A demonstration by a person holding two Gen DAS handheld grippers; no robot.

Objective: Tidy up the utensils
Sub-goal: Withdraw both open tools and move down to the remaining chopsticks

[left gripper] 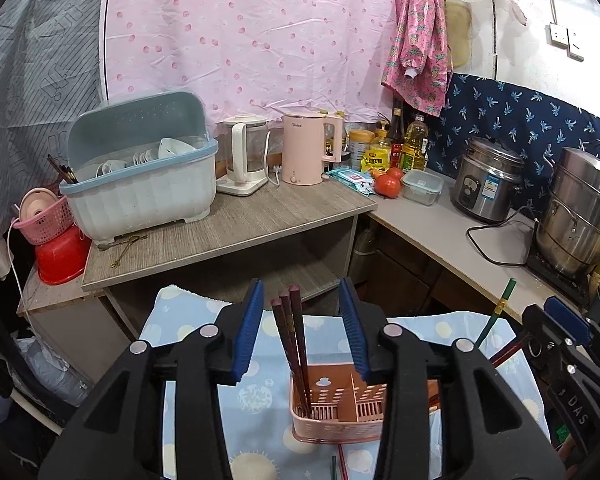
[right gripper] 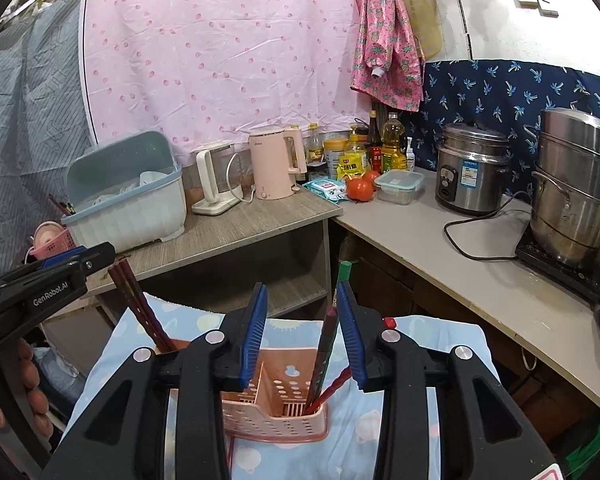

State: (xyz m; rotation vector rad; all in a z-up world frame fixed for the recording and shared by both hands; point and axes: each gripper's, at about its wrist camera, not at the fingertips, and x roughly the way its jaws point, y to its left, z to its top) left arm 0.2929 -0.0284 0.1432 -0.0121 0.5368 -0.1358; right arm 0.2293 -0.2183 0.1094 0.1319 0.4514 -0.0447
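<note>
Left wrist view: the left gripper (left gripper: pixel 302 330) hangs over a pink utensil holder (left gripper: pixel 332 412) on a blue patterned cloth (left gripper: pixel 188 364), its fingers (left gripper: pixel 250 330) parted and clear of the dark red chopsticks (left gripper: pixel 294 344) that stand in the holder's left compartment. The release looks done; the sound move is to draw straight up and back so the blue pads do not catch the leaning sticks. A red stick and a green one (left gripper: pixel 338 466) lie on the cloth at the near edge, apparently still to be sorted.

Right wrist view: the right gripper (right gripper: pixel 304 330) likewise stands parted over the holder's right compartment, where green and red chopsticks (right gripper: pixel 326 364) lean just beside its right finger, contact unclear. Lifting away leftward would spare them. The other gripper crowds in at left. Beyond, the counter (right gripper: pixel 240 232) carries a dish rack (right gripper: pixel 128 196), pink kettle (right gripper: pixel 274 164) and rice cooker (right gripper: pixel 470 170), all well apart.
</note>
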